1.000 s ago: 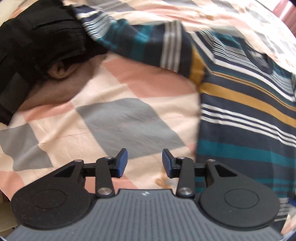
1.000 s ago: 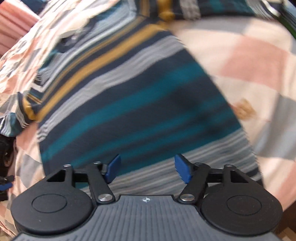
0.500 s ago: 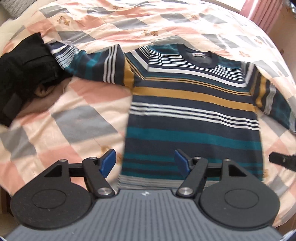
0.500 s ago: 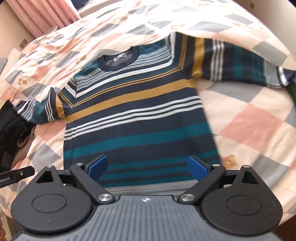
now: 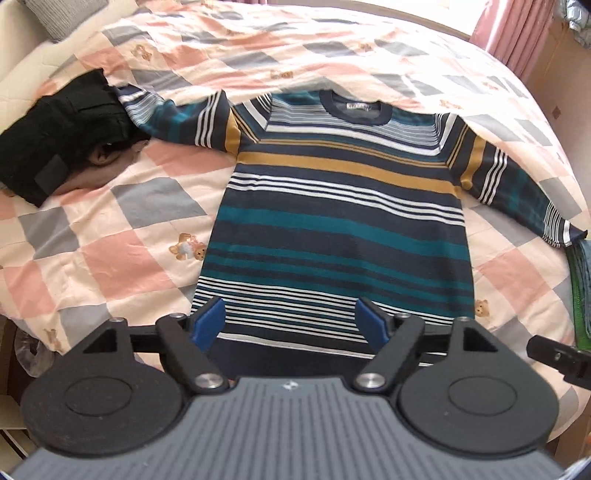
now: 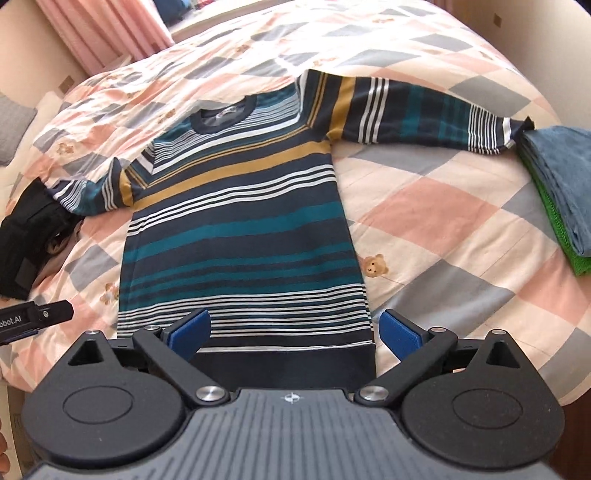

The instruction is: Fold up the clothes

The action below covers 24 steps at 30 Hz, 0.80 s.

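A striped sweater (image 5: 340, 221) (image 6: 240, 229) in navy, teal, white and mustard lies flat on the bed, front up, collar far from me, both sleeves spread out sideways. My left gripper (image 5: 291, 325) hovers open above the hem, holding nothing. Over the same hem my right gripper (image 6: 293, 330) is open wide and empty too. Each gripper's tip shows at the edge of the other's view.
A checked pink, grey and cream quilt (image 5: 122, 251) (image 6: 461, 229) covers the bed. A black and brown clothes pile (image 5: 59, 136) (image 6: 29, 236) lies by the sweater's left cuff. Folded blue and green cloths (image 6: 561, 192) (image 5: 580, 288) sit by the right cuff. Pink curtains (image 6: 107, 33) hang behind.
Both grippers have pulled back and up from close over the sweater, so the whole garment now shows. Their jaws have opened wider.
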{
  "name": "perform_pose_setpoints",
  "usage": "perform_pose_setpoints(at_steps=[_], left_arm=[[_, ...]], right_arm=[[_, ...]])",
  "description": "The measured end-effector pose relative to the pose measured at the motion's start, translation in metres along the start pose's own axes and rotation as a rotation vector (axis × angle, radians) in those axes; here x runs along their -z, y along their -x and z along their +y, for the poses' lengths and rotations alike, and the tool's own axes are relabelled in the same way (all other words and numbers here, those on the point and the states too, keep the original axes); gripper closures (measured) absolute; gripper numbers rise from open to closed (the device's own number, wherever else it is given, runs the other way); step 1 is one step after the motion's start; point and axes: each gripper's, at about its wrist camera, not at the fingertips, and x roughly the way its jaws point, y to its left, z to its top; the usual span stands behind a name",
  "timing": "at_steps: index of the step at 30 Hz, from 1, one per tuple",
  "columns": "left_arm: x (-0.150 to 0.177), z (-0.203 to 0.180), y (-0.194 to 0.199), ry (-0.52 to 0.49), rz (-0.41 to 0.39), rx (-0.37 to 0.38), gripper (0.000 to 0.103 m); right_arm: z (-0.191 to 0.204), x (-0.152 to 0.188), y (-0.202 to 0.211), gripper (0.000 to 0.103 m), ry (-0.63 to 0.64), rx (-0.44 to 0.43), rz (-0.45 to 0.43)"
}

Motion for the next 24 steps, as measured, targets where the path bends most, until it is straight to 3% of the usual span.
perform_pose_setpoints(at_steps=[12, 18, 24], left_arm=[[0.015, -0.002, 0.025, 0.009, -0.024, -0.033, 0.028], [0.012, 0.009, 0.009, 0.029, 0.020, -0.004, 0.027], [0.003, 0.045, -0.023, 0.111, 0.073, 0.039, 0.027]], right_arm=[[-0.007, 0.013, 0.013, 0.003, 0.009, -0.031, -0.005], [-0.010, 0.016, 0.001, 0.003, -0.015, -0.005, 0.037], [-0.003, 0.010, -0.025, 0.003, -0.033, 0.042, 0.090]])
